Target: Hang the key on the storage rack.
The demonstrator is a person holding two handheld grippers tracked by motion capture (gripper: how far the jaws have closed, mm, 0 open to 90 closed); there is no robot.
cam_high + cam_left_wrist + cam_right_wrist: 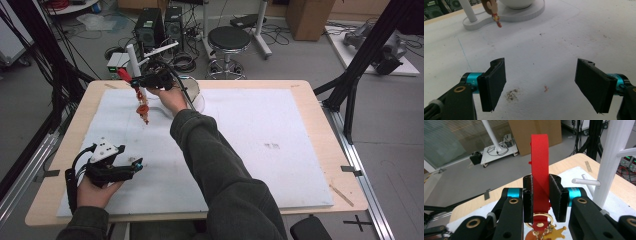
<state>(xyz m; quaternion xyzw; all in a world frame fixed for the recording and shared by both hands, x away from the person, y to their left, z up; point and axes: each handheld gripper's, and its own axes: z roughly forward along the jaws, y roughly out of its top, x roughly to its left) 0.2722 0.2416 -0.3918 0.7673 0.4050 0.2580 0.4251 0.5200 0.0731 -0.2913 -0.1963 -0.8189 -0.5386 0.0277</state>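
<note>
A keychain hangs from a red strap [539, 167], with a gold ring [541, 216] and a gold star charm [555, 231] below it. My right gripper [541, 185] is shut on the strap. In the high view the right gripper [136, 80] is at the table's far left, and the charms [143, 107] dangle beneath it above the white mat. A white peg stand [614, 157] rises just beside it, with one peg [586, 181] pointing toward the gripper. My left gripper [138, 163] rests near the front left, jaws wide open and holding nothing [540, 82].
The stand's flat white base [506, 18] carries a white bowl [517, 3]. A white mat [260, 145] covers the wooden table [320, 105]. Behind the table are a black stool [228, 39] and floor cables; a black frame post [367, 50] stands at the right.
</note>
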